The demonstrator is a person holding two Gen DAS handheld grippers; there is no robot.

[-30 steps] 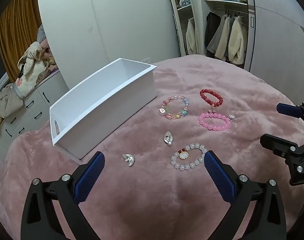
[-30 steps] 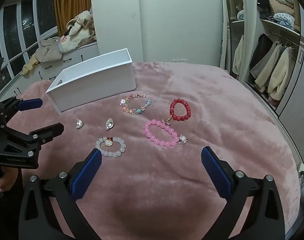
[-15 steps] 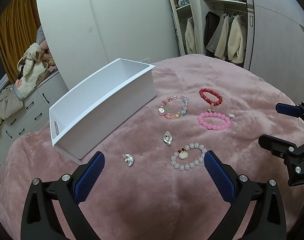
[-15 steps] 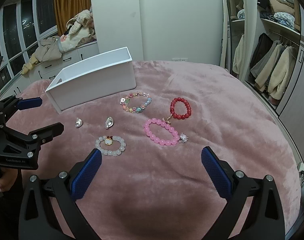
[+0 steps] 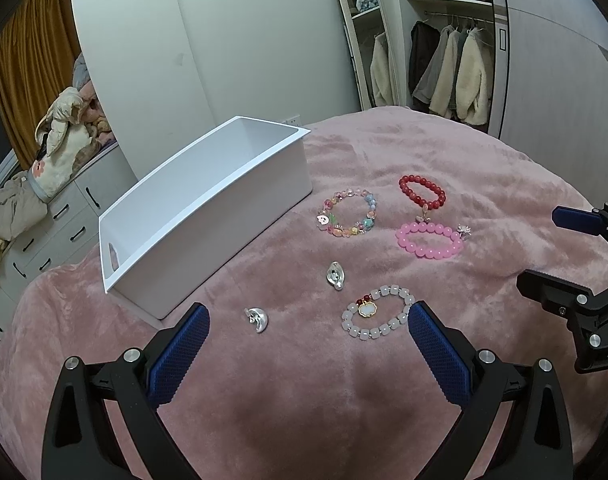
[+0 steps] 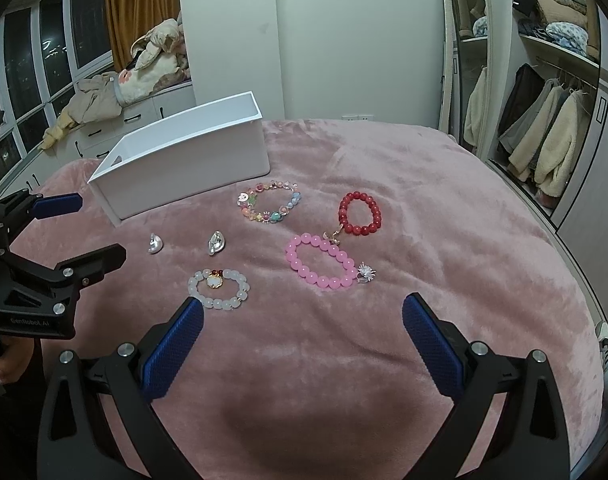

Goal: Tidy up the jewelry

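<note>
Jewelry lies on a pink blanket (image 5: 384, 148) beside an empty white bin (image 5: 207, 208) (image 6: 183, 168). There is a white bead bracelet (image 5: 378, 317) (image 6: 218, 289), a pink bead bracelet (image 5: 430, 240) (image 6: 322, 261), a red bead bracelet (image 5: 422, 192) (image 6: 360, 213), a multicolour bracelet (image 5: 347, 218) (image 6: 268, 201) and two silver earrings (image 5: 257, 319) (image 5: 336, 275) (image 6: 155, 243) (image 6: 216, 242). My left gripper (image 5: 306, 354) is open above the near blanket, short of the white bracelet. My right gripper (image 6: 301, 344) is open too, nearer than the pink bracelet. Neither holds anything.
A wardrobe with hanging coats (image 5: 452, 76) (image 6: 544, 140) stands behind the bed on the right. A drawer unit (image 5: 43, 236) piled with clothes and plush toys (image 6: 151, 64) runs along the windows on the left. A white wall is behind the bin.
Both views shifted only slightly; the jewelry, the bin and both open grippers stand as before.
</note>
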